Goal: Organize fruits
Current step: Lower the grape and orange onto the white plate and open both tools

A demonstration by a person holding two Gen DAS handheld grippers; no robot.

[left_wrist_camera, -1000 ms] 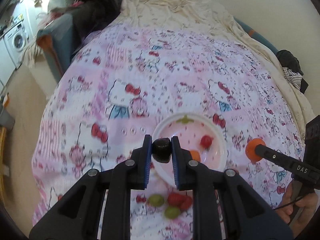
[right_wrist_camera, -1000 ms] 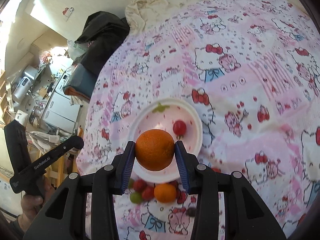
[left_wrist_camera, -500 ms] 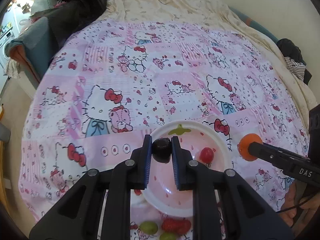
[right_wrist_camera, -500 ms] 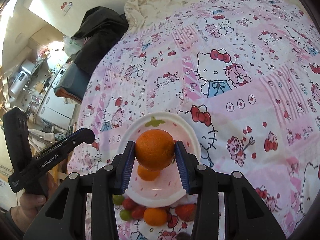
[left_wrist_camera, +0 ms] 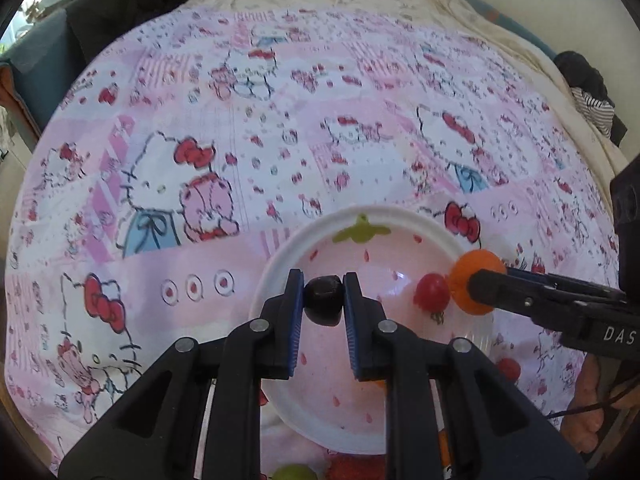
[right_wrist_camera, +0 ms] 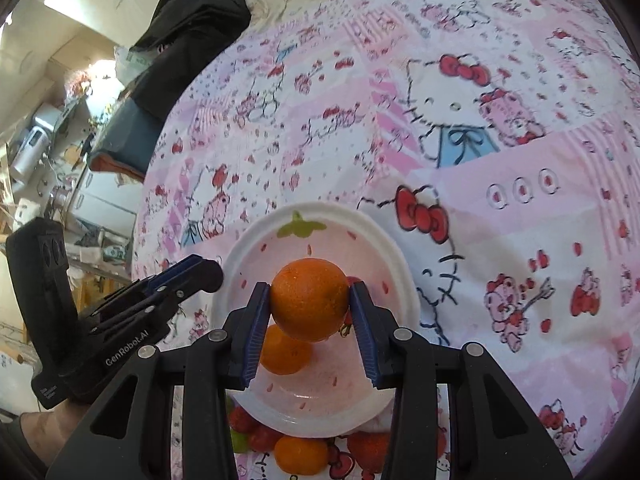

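Over a white strawberry-print bowl (left_wrist_camera: 280, 264) on a pink cartoon bedspread (left_wrist_camera: 200, 160), the left gripper (left_wrist_camera: 323, 300) clamps a dark grape (left_wrist_camera: 323, 305); the right gripper (right_wrist_camera: 310, 306) clamps an orange (right_wrist_camera: 309, 304).

A bowl (left_wrist_camera: 276, 276) sits on a bedspread (left_wrist_camera: 224, 160) covering a bed, with a small round fruit (left_wrist_camera: 431, 292) lying inside it toward its right side in the left wrist view. Above the bowl, the left gripper (left_wrist_camera: 323, 305) holds a grape (left_wrist_camera: 324, 300), and the right gripper (right_wrist_camera: 309, 307) holds an orange (right_wrist_camera: 309, 300). A second orange (right_wrist_camera: 285, 350) lies in the bowl below it. More fruit (right_wrist_camera: 298, 454) lies on the bedspread just before the bowl's near rim. Dark clothing (right_wrist_camera: 188, 36) is heaped at the bed's far left corner.
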